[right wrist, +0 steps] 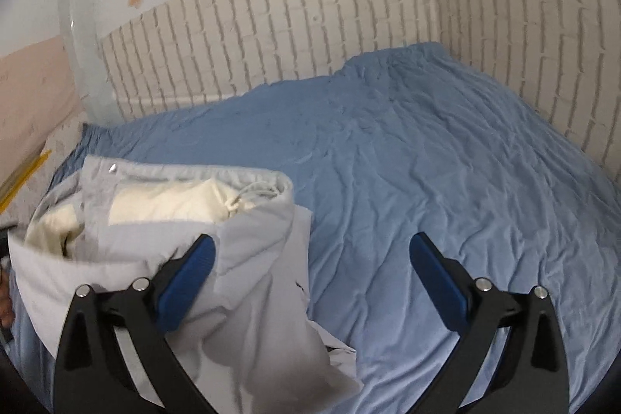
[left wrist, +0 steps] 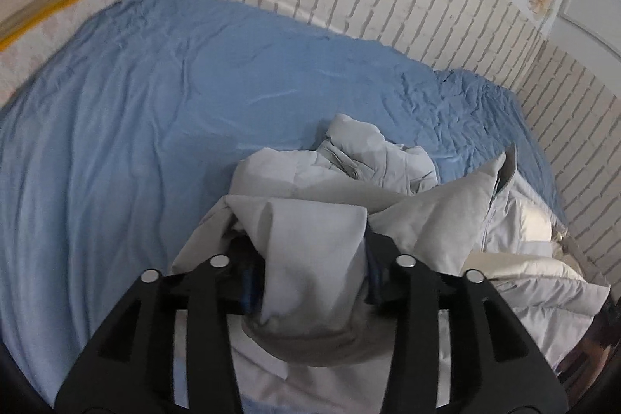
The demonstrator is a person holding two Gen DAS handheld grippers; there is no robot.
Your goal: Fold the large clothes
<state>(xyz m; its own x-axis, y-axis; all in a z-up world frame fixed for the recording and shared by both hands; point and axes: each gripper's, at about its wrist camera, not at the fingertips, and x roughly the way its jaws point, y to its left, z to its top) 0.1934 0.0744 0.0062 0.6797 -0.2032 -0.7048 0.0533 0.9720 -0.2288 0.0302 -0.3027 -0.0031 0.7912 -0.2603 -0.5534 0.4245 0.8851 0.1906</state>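
Clamped on a thick fold of the pale grey jacket [left wrist: 314,251], the left gripper [left wrist: 312,274] points across the blue bedsheet [left wrist: 155,111]; the right gripper [right wrist: 310,282], jaws spread wide and holding nothing, hovers above the jacket's edge.

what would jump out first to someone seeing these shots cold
First, the pale grey padded jacket, heaped on the near part of the blue bedsheet, with the left gripper shut on a fold of it. Next, the right gripper hangs open over bare sheet beside the jacket, and a white brick-pattern wall rings the bed.
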